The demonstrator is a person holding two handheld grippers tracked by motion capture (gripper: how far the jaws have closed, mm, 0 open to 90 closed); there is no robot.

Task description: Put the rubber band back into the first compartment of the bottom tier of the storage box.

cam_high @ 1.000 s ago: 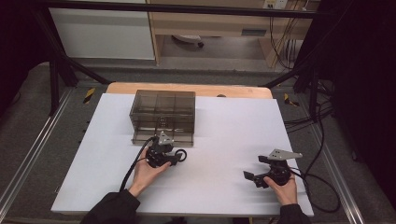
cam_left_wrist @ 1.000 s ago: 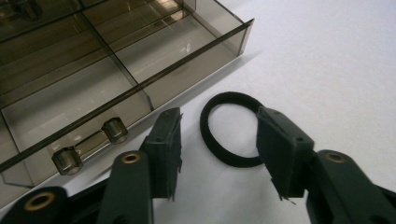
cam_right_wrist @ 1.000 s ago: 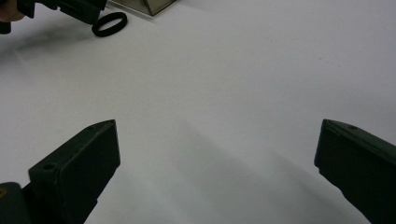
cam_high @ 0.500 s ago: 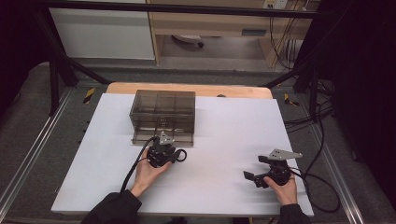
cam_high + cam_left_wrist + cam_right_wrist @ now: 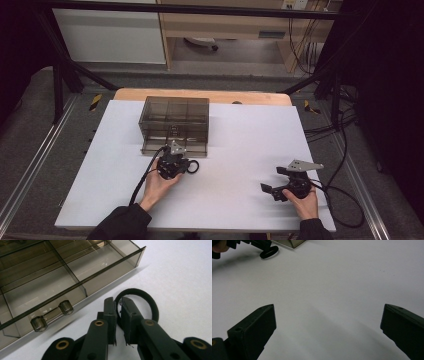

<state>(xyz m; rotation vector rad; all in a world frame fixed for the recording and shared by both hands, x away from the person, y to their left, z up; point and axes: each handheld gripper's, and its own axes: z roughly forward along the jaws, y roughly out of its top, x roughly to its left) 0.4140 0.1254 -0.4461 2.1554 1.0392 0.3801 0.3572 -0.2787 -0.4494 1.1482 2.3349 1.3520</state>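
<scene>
A black rubber ring (image 5: 151, 305) lies on the white table just in front of a smoky clear drawer box (image 5: 175, 117). My left gripper (image 5: 118, 302) is shut on the ring's near edge, and the rest of the loop sticks out past the jaws. In the high view the left gripper (image 5: 181, 165) sits right before the box's bottom drawer (image 5: 75, 287), which is pulled out and shows divided compartments and a bar handle (image 5: 51, 315). My right gripper (image 5: 274, 180) rests near the front right of the table, open wide, nothing between its jaws (image 5: 328, 317).
The white sheet (image 5: 240, 135) covers the table; a wooden edge (image 5: 200, 95) shows behind the box. Cables (image 5: 340, 195) trail off the right side. In the right gripper view, the left gripper and the ring (image 5: 269, 252) lie far off at the top left.
</scene>
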